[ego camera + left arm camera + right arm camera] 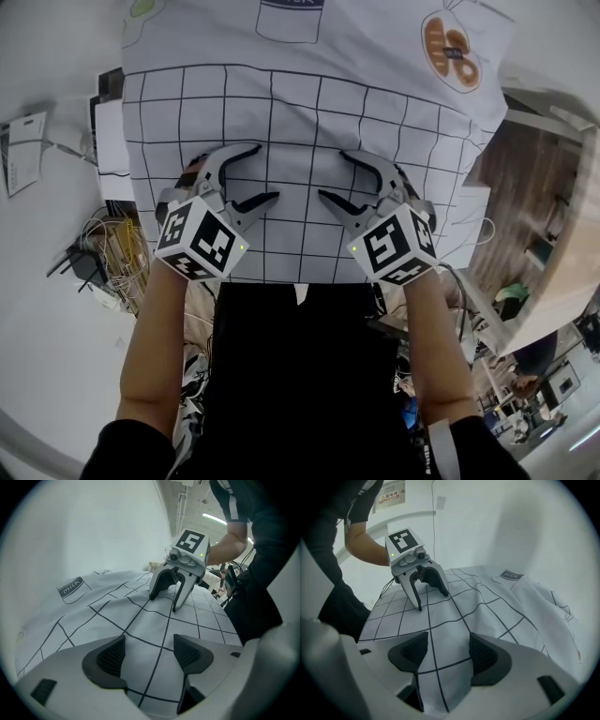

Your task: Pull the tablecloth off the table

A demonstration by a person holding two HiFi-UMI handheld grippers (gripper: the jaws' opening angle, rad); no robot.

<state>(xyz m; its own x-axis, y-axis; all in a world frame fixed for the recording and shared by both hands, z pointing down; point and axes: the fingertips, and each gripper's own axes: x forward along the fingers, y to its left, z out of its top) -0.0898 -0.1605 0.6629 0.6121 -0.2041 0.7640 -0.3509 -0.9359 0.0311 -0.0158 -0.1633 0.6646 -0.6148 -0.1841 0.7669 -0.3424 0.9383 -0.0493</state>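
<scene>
A white tablecloth (309,112) with a black grid covers the table, and its near edge hangs in front of me. My left gripper (267,172) and right gripper (331,174) rest on the cloth near that edge, jaws pointing toward each other. In the left gripper view the left gripper (149,656) is open, with flat tablecloth (140,620) lying between its pads. In the right gripper view the right gripper (449,652) is open astride a raised fold of the tablecloth (487,606). Each camera sees the other gripper: the right gripper (163,603) and the left gripper (432,601).
The cloth carries a milk carton print (74,588) and a round orange print (450,52) farther back. Cables and clutter (103,244) lie on the floor at the left. At the right are a wooden floor (525,169) and furniture. My black clothing (300,375) presses against the table's near edge.
</scene>
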